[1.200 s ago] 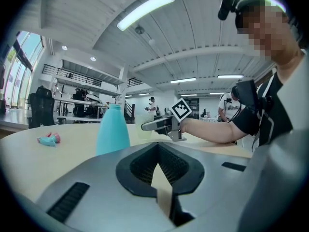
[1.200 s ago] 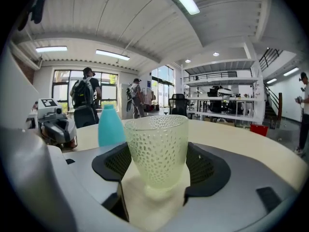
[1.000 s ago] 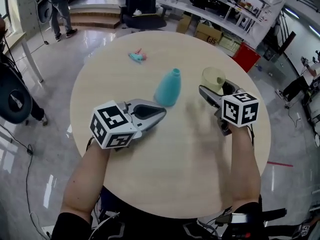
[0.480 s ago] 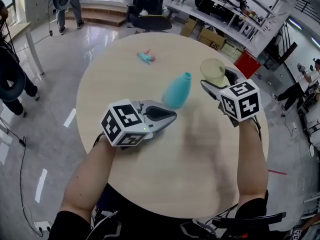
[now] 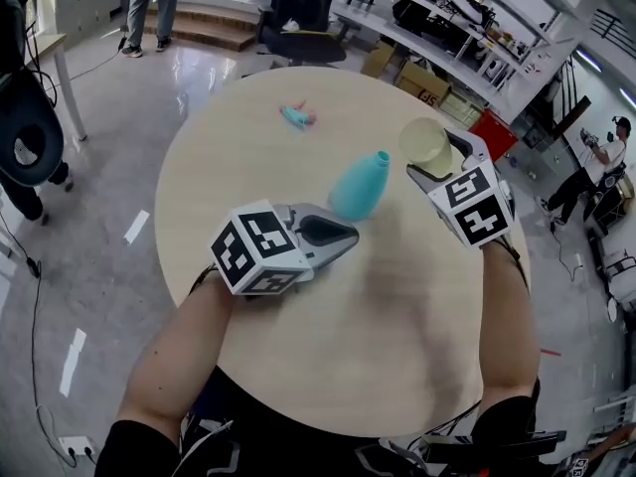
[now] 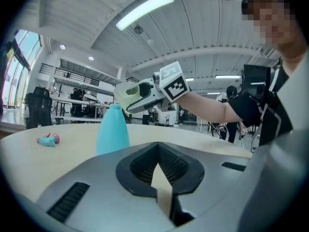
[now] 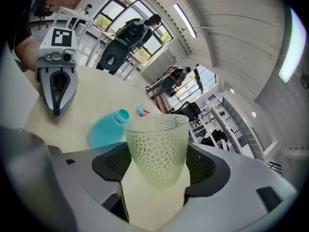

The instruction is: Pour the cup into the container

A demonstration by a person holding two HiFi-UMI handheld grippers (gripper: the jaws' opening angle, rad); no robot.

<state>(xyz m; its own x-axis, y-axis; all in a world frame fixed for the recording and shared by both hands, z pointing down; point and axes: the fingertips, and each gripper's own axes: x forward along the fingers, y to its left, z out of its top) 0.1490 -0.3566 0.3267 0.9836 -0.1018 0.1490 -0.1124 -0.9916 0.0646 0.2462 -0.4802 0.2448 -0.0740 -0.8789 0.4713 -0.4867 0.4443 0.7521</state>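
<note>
A turquoise bottle-shaped container (image 5: 358, 185) stands upright near the middle of the round table (image 5: 248, 147), its narrow mouth open. My right gripper (image 5: 438, 159) is shut on a pale green dimpled cup (image 5: 424, 145). It holds the cup upright in the air, right of the container and above its mouth. The right gripper view shows the cup (image 7: 157, 146) between the jaws and the container (image 7: 105, 129) lower left of it. My left gripper (image 5: 350, 234) rests low, just in front of the container, shut and holding nothing. In the left gripper view, the container (image 6: 112, 129) stands ahead with the cup (image 6: 126, 94) above it.
A small pink and turquoise object (image 5: 297, 117) lies at the table's far side. An office chair (image 5: 298, 28), shelves and cardboard boxes (image 5: 422, 82) stand beyond the table. People stand on the floor at the far left and far right.
The right gripper has lifted the cup and carried it a little closer to the container. The left gripper has stayed beside the container.
</note>
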